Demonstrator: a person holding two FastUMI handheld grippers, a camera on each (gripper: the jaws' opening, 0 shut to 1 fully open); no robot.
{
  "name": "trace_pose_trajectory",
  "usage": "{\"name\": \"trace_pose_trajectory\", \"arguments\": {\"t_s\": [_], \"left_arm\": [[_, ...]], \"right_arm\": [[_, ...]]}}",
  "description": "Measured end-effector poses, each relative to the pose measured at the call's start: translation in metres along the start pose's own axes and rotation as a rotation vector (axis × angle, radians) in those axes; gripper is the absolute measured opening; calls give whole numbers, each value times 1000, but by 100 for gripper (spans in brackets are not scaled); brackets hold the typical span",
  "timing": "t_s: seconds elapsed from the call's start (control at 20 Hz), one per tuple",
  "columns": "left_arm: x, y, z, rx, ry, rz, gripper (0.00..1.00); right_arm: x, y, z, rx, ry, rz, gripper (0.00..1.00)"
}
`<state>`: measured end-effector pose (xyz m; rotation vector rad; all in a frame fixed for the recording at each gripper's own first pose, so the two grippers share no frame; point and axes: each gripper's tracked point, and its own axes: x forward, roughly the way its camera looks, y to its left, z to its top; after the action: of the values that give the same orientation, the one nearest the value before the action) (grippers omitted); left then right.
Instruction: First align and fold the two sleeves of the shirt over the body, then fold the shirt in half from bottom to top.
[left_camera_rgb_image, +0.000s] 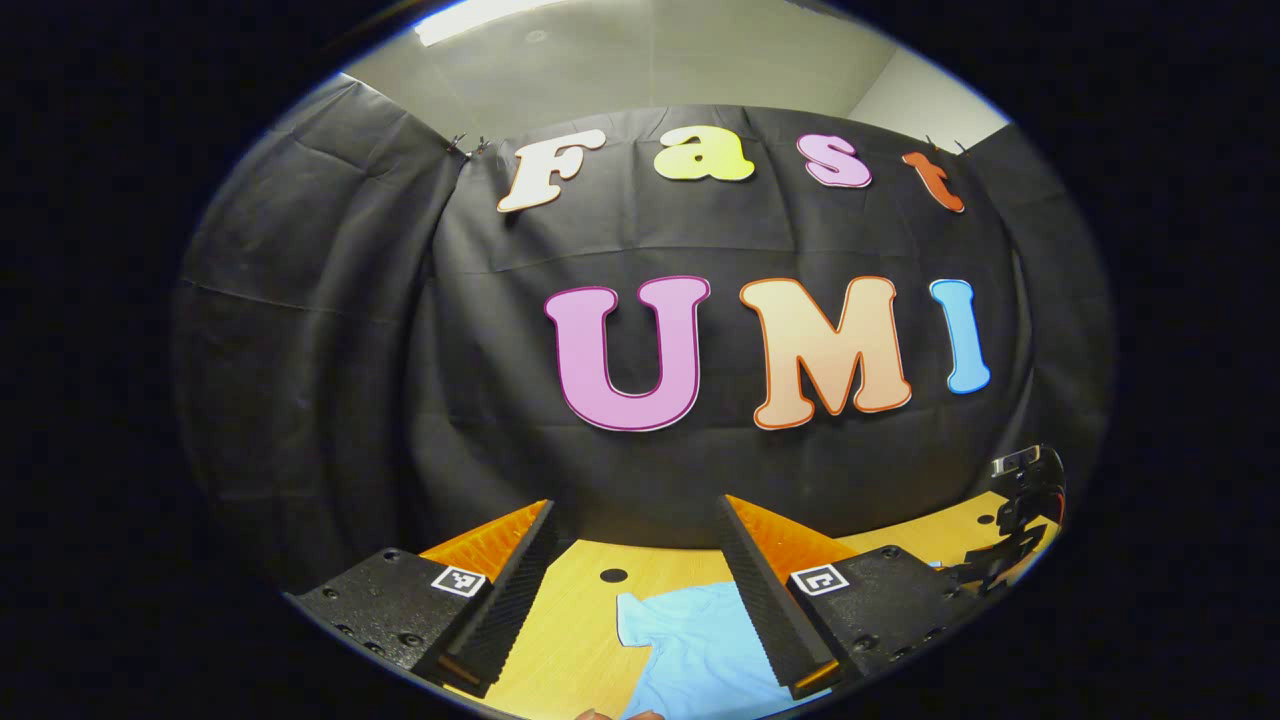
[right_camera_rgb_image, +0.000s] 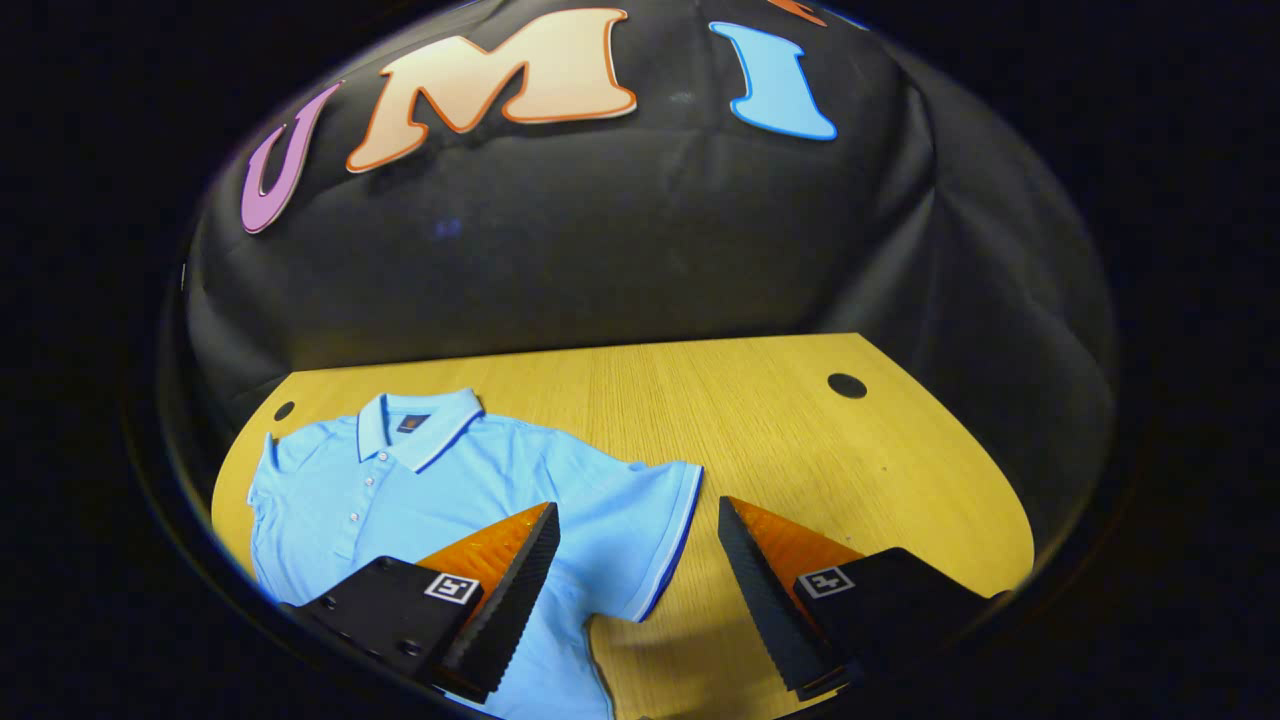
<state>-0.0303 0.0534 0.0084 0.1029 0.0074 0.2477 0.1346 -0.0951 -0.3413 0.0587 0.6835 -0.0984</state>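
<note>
Both grippers hang released: my left gripper (left_camera_rgb_image: 636, 590) above the light-blue polo shirt (right_camera_rgb_image: 440, 480), my right gripper (right_camera_rgb_image: 636, 590) over its sleeve (right_camera_rgb_image: 640, 520) on the wooden worktop (right_camera_rgb_image: 800, 440).

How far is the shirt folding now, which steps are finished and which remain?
Nothing looks folded yet: the shirt lies flat on the table, collar away, and its sleeve is spread out to the side. The right gripper is open above that sleeve; the left gripper is open too, gripping nothing. Both sleeve folds and the bottom-to-top fold remain.
</note>
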Motion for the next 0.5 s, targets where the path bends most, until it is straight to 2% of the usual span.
{"name": "trace_pose_trajectory", "arguments": {"t_s": [0.15, 0.3, 0.35, 0.45, 0.5], "left_arm": [[3, -5, -8, 11, 31, 6, 94], [7, -7, -6, 24, 36, 11, 93], [9, -9, -9, 28, 42, 12, 92], [10, -12, -13, 23, 57, 11, 92], [11, -14, -15, 18, 64, 7, 93]], "right_arm": [[22, 5, -22, 55, 81, 12, 98], [37, -3, -40, 83, 142, -26, 96], [33, -3, -33, 86, 120, -32, 98], [44, -3, -33, 104, 116, -33, 94], [46, -5, -34, 97, 114, -45, 94]]}}
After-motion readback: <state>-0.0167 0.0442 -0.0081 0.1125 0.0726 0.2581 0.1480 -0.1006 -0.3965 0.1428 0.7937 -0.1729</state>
